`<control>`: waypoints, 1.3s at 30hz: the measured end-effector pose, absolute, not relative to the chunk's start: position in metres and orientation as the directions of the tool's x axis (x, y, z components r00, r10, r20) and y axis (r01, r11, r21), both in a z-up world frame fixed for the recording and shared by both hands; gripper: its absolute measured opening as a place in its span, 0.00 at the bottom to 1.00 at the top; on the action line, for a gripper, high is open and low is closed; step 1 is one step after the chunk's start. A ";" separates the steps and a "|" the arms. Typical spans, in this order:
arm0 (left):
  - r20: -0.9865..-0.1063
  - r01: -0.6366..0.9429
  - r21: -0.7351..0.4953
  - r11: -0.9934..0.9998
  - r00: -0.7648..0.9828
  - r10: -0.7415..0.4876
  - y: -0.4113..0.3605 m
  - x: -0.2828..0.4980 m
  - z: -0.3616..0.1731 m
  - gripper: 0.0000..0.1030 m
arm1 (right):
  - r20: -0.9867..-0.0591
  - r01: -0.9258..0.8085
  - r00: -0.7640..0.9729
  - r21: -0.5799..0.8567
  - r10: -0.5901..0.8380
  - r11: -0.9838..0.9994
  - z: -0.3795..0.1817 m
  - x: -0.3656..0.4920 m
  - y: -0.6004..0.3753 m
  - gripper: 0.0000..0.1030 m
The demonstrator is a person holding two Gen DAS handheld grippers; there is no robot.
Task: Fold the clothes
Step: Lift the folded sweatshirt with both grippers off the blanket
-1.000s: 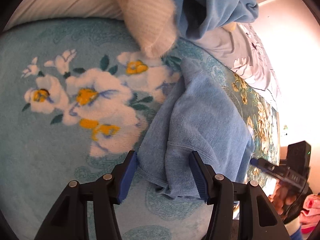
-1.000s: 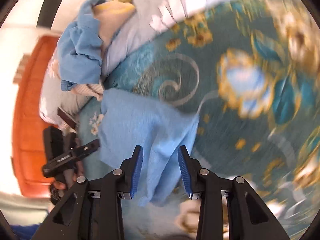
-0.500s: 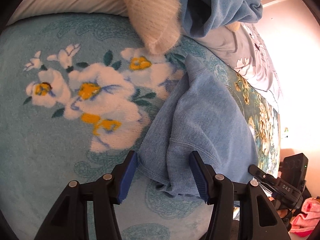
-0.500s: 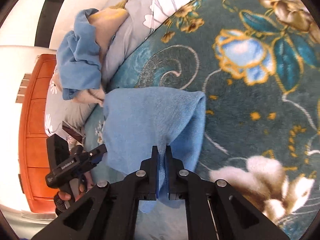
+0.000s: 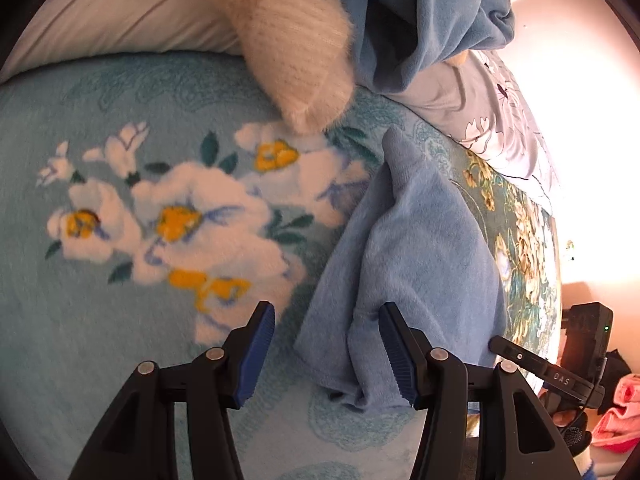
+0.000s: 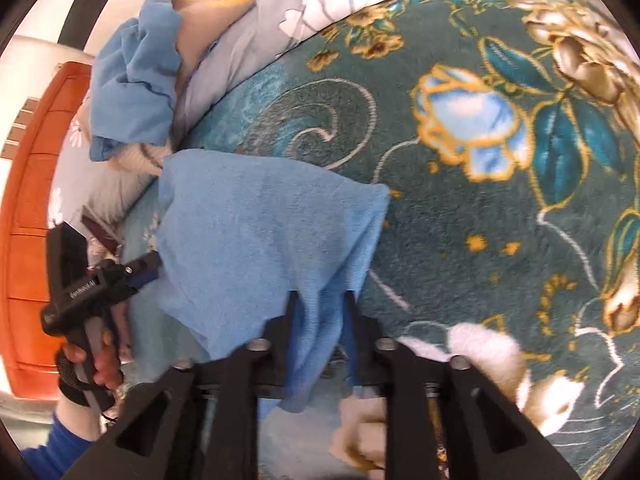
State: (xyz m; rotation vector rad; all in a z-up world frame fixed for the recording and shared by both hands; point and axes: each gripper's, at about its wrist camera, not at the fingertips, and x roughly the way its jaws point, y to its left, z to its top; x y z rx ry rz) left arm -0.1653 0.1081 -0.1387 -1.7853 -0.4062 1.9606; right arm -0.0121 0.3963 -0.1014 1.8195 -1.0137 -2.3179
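A light blue fleece garment (image 5: 416, 256) lies bunched on the flowered teal blanket (image 5: 120, 320). My left gripper (image 5: 332, 356) is open, its fingers straddling the garment's near edge. It shows in the right wrist view (image 6: 148, 270) at the garment's left edge. In that view the garment (image 6: 256, 240) lies spread on the dark teal blanket (image 6: 460, 200). My right gripper (image 6: 320, 320) has its jaws partly apart with a fold of the garment between them. Its tip shows in the left wrist view (image 5: 500, 346) at the garment's right edge.
A pile of clothes sits at the head of the bed: a cream knitted piece (image 5: 296, 40), a darker blue garment (image 5: 420, 20) and a grey flowered pillow (image 5: 500, 112). An orange wooden headboard (image 6: 32, 200) stands left. Pink cloth (image 5: 616, 412) lies off the bed edge.
My right gripper shut on the garment's fold, then its jaws spread somewhat with the fold still between them. My left gripper stayed open at the near edge, shifting slightly left.
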 end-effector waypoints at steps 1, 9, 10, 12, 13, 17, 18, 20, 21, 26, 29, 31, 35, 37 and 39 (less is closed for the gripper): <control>-0.853 -0.141 -0.510 -0.849 -0.045 0.520 0.110 -0.169 -0.142 0.58 | -0.853 -0.373 -0.320 0.513 -0.412 -0.773 -0.106 -0.010 0.399 0.27; -0.738 -0.133 -0.674 -0.726 0.101 0.667 0.104 -0.192 -0.166 0.67 | -0.754 -0.443 -0.419 0.657 -0.506 -0.610 -0.130 0.002 0.417 0.36; -0.727 -0.132 -0.686 -0.715 0.108 0.678 0.103 -0.193 -0.167 0.67 | -0.738 -0.444 -0.433 0.674 -0.518 -0.590 -0.132 0.002 0.418 0.36; -0.714 -0.141 -0.700 -0.700 0.127 0.688 0.104 -0.195 -0.167 0.68 | -0.713 -0.444 -0.450 0.701 -0.538 -0.558 -0.136 0.002 0.419 0.36; -0.710 -0.149 -0.704 -0.694 0.134 0.691 0.106 -0.195 -0.167 0.68 | -0.702 -0.442 -0.456 0.712 -0.546 -0.546 -0.137 0.002 0.419 0.39; -0.682 -0.180 -0.731 -0.658 0.190 0.706 0.124 -0.194 -0.168 0.68 | -0.678 -0.419 -0.463 0.735 -0.571 -0.533 -0.137 -0.003 0.419 0.39; -0.686 -0.194 -0.728 -0.658 0.200 0.700 0.129 -0.193 -0.168 0.68 | -0.676 -0.416 -0.463 0.737 -0.574 -0.532 -0.137 -0.004 0.420 0.39; -0.683 -0.200 -0.730 -0.653 0.202 0.702 0.127 -0.191 -0.165 0.67 | -0.670 -0.413 -0.466 0.742 -0.577 -0.528 -0.137 -0.006 0.419 0.38; -0.672 -0.186 -0.741 -0.646 0.198 0.713 0.127 -0.192 -0.166 0.66 | -0.668 -0.413 -0.468 0.744 -0.578 -0.526 -0.137 -0.007 0.418 0.37; -0.632 -0.129 -0.775 -0.619 0.178 0.754 0.120 -0.189 -0.171 0.48 | -0.667 -0.410 -0.476 0.745 -0.573 -0.527 -0.136 -0.014 0.417 0.19; -0.624 -0.112 -0.782 -0.614 0.167 0.764 0.120 -0.181 -0.172 0.41 | -0.675 -0.399 -0.459 0.737 -0.577 -0.545 -0.132 -0.025 0.420 0.15; -0.612 -0.100 -0.790 -0.604 0.165 0.773 0.122 -0.174 -0.173 0.38 | -0.680 -0.386 -0.452 0.732 -0.577 -0.561 -0.128 -0.031 0.425 0.14; -0.601 -0.089 -0.799 -0.595 0.166 0.782 0.125 -0.157 -0.173 0.32 | -0.698 -0.350 -0.421 0.714 -0.579 -0.606 -0.121 -0.053 0.436 0.13; -0.591 -0.060 -0.806 -0.589 0.147 0.793 0.122 -0.153 -0.174 0.30 | -0.714 -0.334 -0.387 0.699 -0.584 -0.633 -0.120 -0.062 0.436 0.13; -0.577 -0.026 -0.815 -0.578 0.122 0.808 0.116 -0.151 -0.176 0.25 | -0.723 -0.327 -0.369 0.690 -0.584 -0.646 -0.118 -0.066 0.435 0.13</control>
